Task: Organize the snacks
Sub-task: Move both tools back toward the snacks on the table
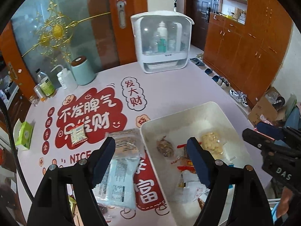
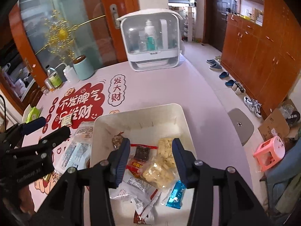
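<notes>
Closest in, the left gripper [image 1: 152, 154] hangs with its two dark-blue pads spread wide and nothing between them, one finger over the table, the other over the white bin [image 1: 222, 113]. Under its left finger lie a pale blue packet [image 1: 120, 186] and a clear-wrapped snack [image 1: 126, 139] on the table, just outside the bin's near wall, so that wall stands between them and the snacks already gathered inside. The right gripper [image 2: 151, 158] hovers over the bin, its jaws partly parted and gripping nothing; between and below its pads lie a bag of pale yellow pieces [image 2: 163, 162], a dark brown bar [image 2: 142, 152], a red-wrapped snack [image 2: 134, 166] and a shiny blue wrapper [image 2: 175, 193]. One small white packet [image 1: 77, 132] sits alone on the red lettering of the pink table cover [image 1: 169, 86], well apart from the bin. Farther back stand a mint canister [image 1: 82, 71], a white squeeze bottle [image 1: 64, 78] and a green-labelled bottle [image 1: 46, 84] close together, with a white covered rack of bottles [image 1: 161, 41] at the far edge. A green tissue pack [image 1: 23, 134] lies at the table's left rim. Shoes [image 2: 225, 77] line the floor along the wooden cabinets [image 2: 263, 47], and a pink stool [image 2: 269, 152] stands near the table.
</notes>
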Available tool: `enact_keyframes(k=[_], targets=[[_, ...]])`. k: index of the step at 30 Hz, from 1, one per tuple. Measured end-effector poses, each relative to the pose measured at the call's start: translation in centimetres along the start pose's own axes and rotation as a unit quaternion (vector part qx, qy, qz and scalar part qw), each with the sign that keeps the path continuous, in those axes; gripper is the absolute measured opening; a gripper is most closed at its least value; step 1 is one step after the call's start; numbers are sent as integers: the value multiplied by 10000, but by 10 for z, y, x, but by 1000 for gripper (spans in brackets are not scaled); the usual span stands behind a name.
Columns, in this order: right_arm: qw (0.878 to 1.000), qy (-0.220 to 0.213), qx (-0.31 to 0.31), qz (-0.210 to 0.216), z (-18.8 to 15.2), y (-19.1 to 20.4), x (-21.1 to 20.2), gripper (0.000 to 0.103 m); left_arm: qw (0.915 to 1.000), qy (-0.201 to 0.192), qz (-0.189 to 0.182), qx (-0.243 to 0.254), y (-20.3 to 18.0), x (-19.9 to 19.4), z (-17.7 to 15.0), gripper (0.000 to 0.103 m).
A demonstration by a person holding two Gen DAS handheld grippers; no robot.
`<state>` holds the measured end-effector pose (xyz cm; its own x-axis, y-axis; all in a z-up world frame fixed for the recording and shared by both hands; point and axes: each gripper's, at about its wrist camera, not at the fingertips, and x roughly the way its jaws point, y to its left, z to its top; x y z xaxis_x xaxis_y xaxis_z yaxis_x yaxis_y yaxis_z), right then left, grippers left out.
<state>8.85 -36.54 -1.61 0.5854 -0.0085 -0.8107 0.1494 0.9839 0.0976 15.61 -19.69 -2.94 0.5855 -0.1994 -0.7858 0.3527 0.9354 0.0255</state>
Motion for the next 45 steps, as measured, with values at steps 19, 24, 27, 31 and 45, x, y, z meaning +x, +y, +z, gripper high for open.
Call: enact_keyframes(k=[19,24,27,31,45], targets=[[9997,63,-94,207,-11,13,-26,47,9975,-531,356,-309,53,-67,-39,77],[9993,61,-242,278,-8,29,-32,47,9958,-585,534,-465,81,-83,-54,77],[9986,77,-349,397,-4,44,-31,47,9945,-615,601,-590,100,-90,-64,77],[9969,72,-548,559,0,70,-29,47,9927,-604,769,-711,124,-96,-73,77],[9842,264,-1425,1014,18,171,-4,47,9803,-270,1421,-1347,240,-105,-89,77]])
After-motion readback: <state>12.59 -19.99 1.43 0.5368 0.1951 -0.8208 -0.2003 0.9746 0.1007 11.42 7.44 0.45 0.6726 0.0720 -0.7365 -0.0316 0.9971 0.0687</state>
